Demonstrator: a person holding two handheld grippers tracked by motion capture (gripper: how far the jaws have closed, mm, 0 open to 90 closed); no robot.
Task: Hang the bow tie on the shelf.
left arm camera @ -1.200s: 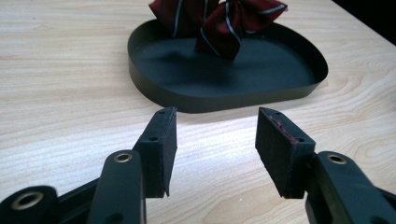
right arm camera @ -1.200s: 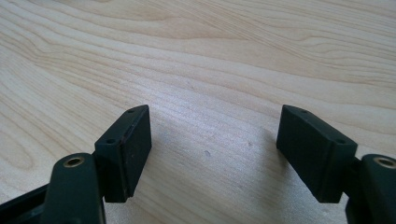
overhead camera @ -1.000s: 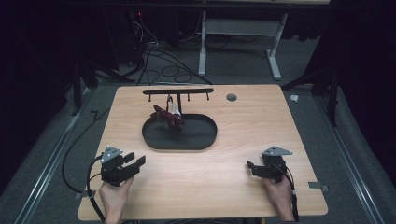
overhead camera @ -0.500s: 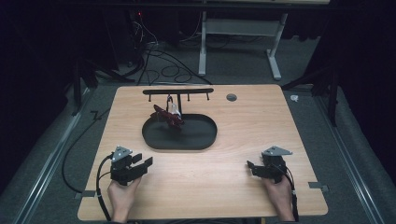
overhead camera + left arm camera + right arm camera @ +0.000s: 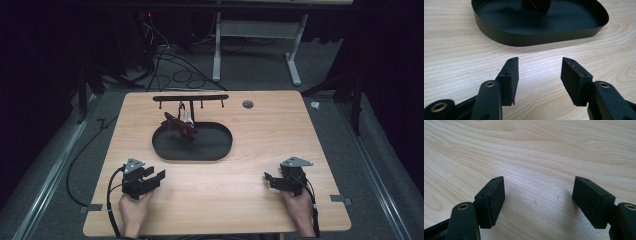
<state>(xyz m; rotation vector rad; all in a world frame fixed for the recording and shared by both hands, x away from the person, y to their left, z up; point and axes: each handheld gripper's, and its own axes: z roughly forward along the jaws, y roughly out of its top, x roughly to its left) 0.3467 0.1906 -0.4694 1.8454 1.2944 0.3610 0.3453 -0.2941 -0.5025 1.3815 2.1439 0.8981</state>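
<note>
Both tools are sitting idle at the near edge of the light wooden table [image 5: 260,150]. The left gripper [image 5: 152,178] is spread wide and has nothing in it; in the left gripper view its two black rubber pads [image 5: 512,80] have only bare wood grain between them, and they hover low over the tabletop rather than pressing on anything I can make out. One odd detail: the pad on the right of that view has a reddish smear along its top edge.

Straight ahead of those jaws, near but not touching, is the shallow black oval metal tray [image 5: 536,37]. Its wall faces the gripper, and a dark red thing sits at the far end of it, cut off by the top of the frame. From the high view that's a crumpled dark red item [image 5: 180,126] over the tray's back part, under a thin black rack with small hooks [image 5: 190,98]; can't tell whether it hangs or rests.

The right gripper [image 5: 272,178] is also released and gaping, nothing between its pads [image 5: 494,200], just plain wood ahead. It's well apart from the tray, off to the tray's right.
</note>
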